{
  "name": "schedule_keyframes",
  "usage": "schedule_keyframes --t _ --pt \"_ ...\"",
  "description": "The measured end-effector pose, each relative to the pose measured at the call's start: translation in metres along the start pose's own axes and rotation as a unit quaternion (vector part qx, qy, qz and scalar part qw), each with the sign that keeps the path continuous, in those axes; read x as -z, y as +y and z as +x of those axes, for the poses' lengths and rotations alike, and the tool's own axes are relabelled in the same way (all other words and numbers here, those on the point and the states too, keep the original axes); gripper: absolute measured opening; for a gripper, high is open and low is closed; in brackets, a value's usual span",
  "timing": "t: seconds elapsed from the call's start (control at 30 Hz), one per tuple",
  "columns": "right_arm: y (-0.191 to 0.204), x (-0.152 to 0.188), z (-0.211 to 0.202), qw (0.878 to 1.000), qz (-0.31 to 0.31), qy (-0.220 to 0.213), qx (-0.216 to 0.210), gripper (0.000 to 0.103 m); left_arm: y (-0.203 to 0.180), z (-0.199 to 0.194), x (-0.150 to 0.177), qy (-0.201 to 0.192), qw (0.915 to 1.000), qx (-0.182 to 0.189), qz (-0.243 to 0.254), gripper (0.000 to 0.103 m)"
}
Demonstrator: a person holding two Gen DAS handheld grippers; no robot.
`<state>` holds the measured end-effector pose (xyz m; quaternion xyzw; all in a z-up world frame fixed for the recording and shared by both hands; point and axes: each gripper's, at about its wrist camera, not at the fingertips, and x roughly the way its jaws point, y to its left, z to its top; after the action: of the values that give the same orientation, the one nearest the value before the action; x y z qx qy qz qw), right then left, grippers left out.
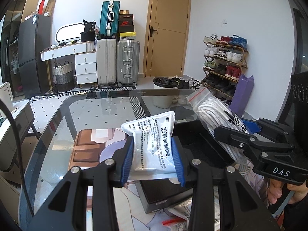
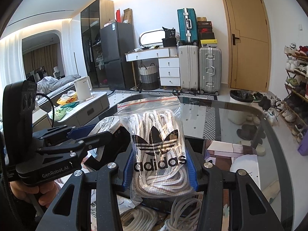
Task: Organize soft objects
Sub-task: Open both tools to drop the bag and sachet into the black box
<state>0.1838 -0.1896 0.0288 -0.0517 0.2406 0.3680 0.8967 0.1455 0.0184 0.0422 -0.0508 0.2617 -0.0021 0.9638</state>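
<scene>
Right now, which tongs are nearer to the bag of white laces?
The right. The right tongs are shut on the bag of laces itself. The left tongs are beside it, shut on a white packet.

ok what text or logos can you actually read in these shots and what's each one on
"adidas", with the trefoil logo: on the clear zip bag of laces held in the right tongs.
"DAS": on the right tongs' body, seen from the left wrist view.
"GenRobot.AI": on the left tongs' body.
"999": top corner of the white sachet held in the left tongs; its smaller Chinese print is not reliably readable.
Shoebox and fridge labels: too small.
</scene>
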Motion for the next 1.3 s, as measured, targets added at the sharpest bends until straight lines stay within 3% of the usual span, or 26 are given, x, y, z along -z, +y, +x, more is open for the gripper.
schedule_keyframes --t 0.2,0.33,0.43,0.5,0.57,0.67,0.97,1.3 --pt "-0.003 0.000 0.008 1.000 0.007 0.004 -0.005 0.047 0.001 0.008 0.004 0.009 0.9999 -0.009 -0.002 0.040" --pt "-0.003 -0.002 0.003 1.000 0.004 -0.004 -0.005 0.070 0.002 0.006 0.004 0.011 0.9998 -0.013 0.000 0.058" --pt "-0.005 -0.001 -0.005 1.000 0.000 -0.009 0.006 0.072 0.001 0.001 0.004 0.010 0.9999 -0.011 0.005 0.064" --pt "-0.008 0.002 -0.009 1.000 -0.001 -0.006 0.014 0.082 0.001 0.000 0.005 0.016 0.9997 -0.014 0.008 0.075" --pt "-0.011 0.005 -0.016 1.000 0.003 -0.006 0.021 0.091 0.001 -0.005 0.006 0.010 0.9998 -0.017 0.006 0.096" --pt "-0.014 0.012 -0.028 1.000 0.005 -0.005 0.021 0.099 0.001 -0.011 0.008 0.005 0.9999 -0.012 0.004 0.103" --pt "-0.024 0.034 -0.058 0.999 0.024 0.013 0.034 0.102 0.004 -0.033 0.017 0.006 0.9999 -0.004 -0.010 0.103" --pt "-0.025 0.049 -0.063 0.997 0.040 0.043 0.049 0.102 0.001 -0.045 0.022 0.005 0.9999 -0.009 -0.004 0.103"
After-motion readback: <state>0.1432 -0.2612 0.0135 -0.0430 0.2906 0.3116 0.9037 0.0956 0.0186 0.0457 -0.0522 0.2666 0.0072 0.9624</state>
